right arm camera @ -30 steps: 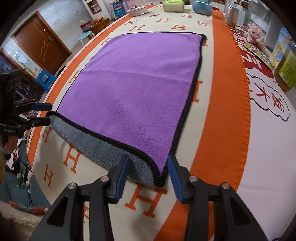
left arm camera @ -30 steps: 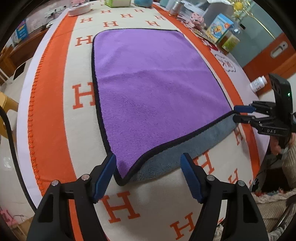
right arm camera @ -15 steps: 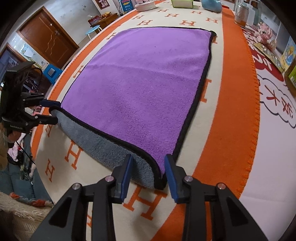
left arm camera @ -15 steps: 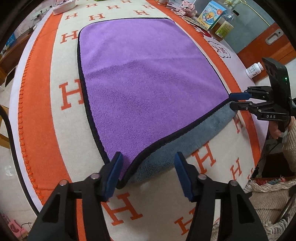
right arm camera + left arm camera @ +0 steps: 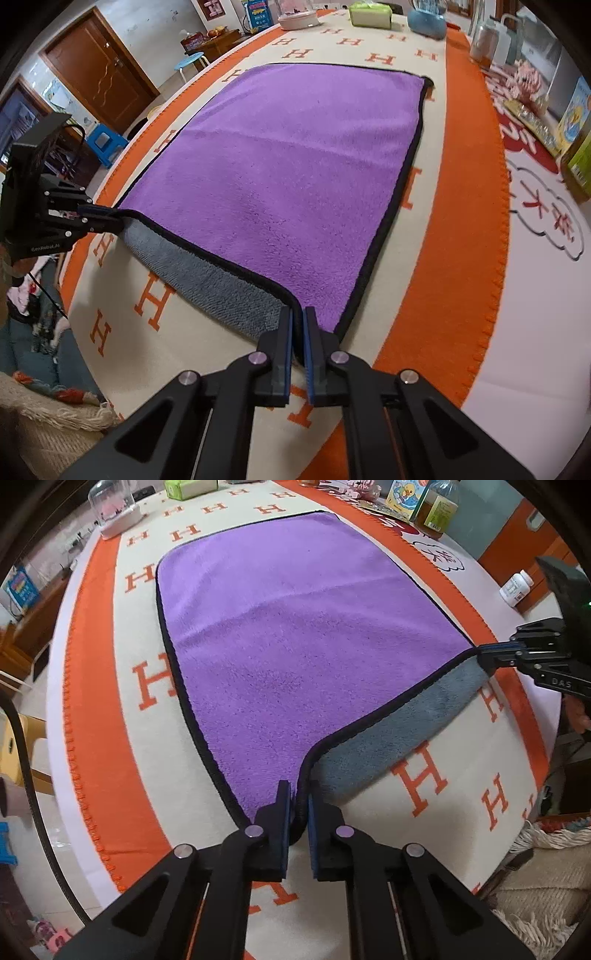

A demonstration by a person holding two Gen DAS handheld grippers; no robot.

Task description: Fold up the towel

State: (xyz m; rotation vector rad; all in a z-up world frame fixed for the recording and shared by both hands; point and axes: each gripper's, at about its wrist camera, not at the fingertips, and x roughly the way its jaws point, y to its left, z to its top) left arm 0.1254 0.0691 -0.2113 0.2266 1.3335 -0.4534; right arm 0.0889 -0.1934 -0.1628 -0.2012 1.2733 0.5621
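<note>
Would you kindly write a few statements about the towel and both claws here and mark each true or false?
1. The left claw is shut on the near left corner of the towel. True.
2. The right claw hangs open above the towel. False: it is shut on the near right corner.
3. The towel's underside shows grey along the lifted near edge. True.
4. The towel is already folded in half. False: it lies spread on the tablecloth, with only the near edge raised.
5. A white pill bottle stands on the towel. False: it stands off it.
</note>
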